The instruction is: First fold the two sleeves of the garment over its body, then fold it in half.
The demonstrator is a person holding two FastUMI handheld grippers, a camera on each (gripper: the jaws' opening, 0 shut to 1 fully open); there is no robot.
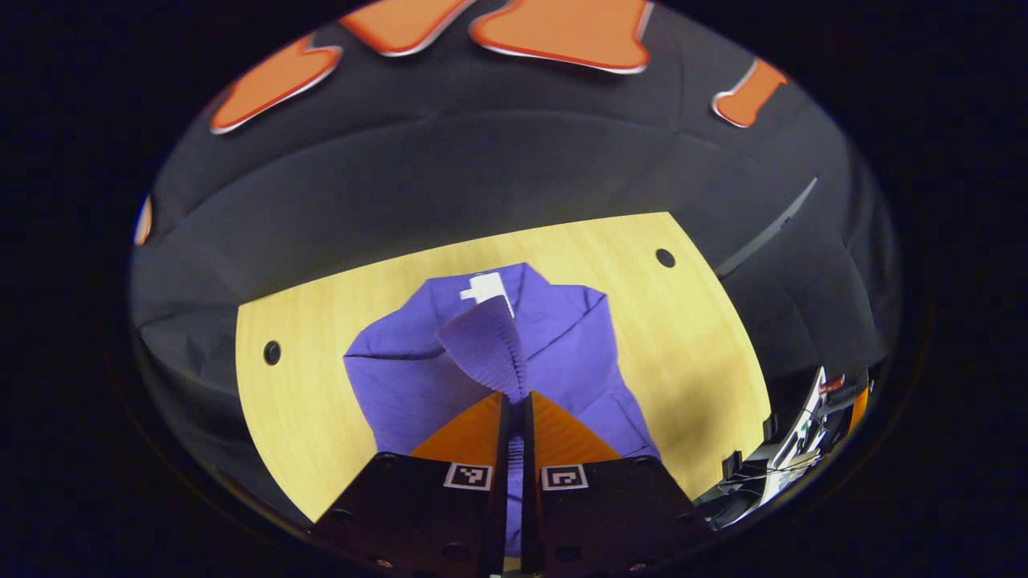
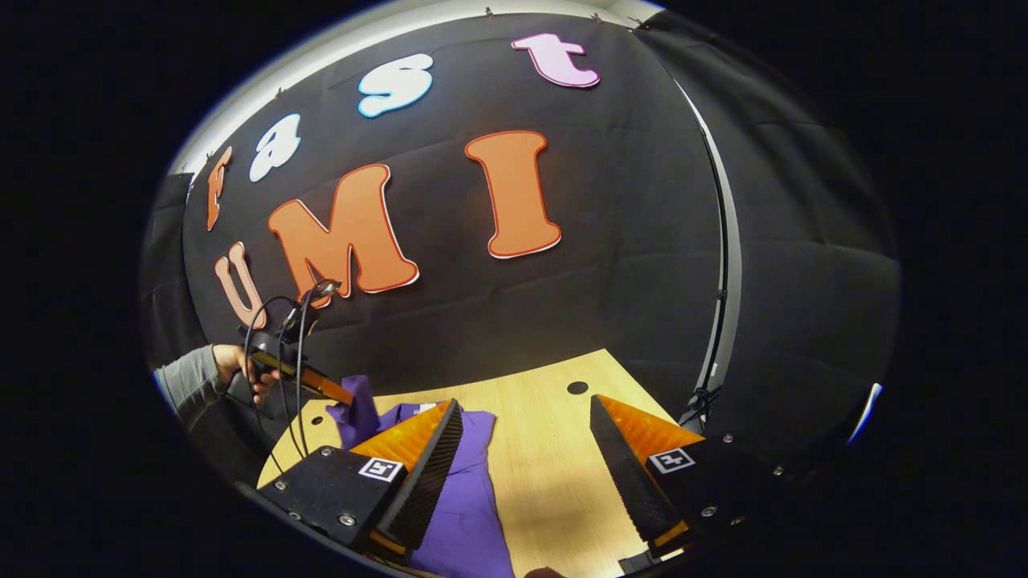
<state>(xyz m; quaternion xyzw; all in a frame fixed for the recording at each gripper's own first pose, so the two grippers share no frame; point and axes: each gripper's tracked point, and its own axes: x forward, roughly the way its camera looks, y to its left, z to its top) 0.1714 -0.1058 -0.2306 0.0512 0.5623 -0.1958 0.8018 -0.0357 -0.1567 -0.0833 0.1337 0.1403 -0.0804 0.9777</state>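
A purple garment (image 1: 562,353) lies spread on the wooden table (image 1: 305,401), collar and white label at the far end. My left gripper (image 1: 516,401) is shut on a ribbed purple sleeve cuff (image 1: 486,345), which stands lifted above the garment's body. In the right gripper view the same purple garment (image 2: 466,498) lies below my right gripper (image 2: 526,449), whose fingers stand wide open with nothing between them. Farther off to the left in that view, a hand holds the left gripper (image 2: 341,395) with the lifted purple sleeve (image 2: 357,413) hanging from it.
The table has small round holes (image 1: 665,258) near its far corners (image 1: 272,352). Black cloth walls enclose the table. Some cables and equipment (image 1: 803,441) sit at the right beyond the table's edge. Bare wood (image 2: 554,466) lies to the right of the garment.
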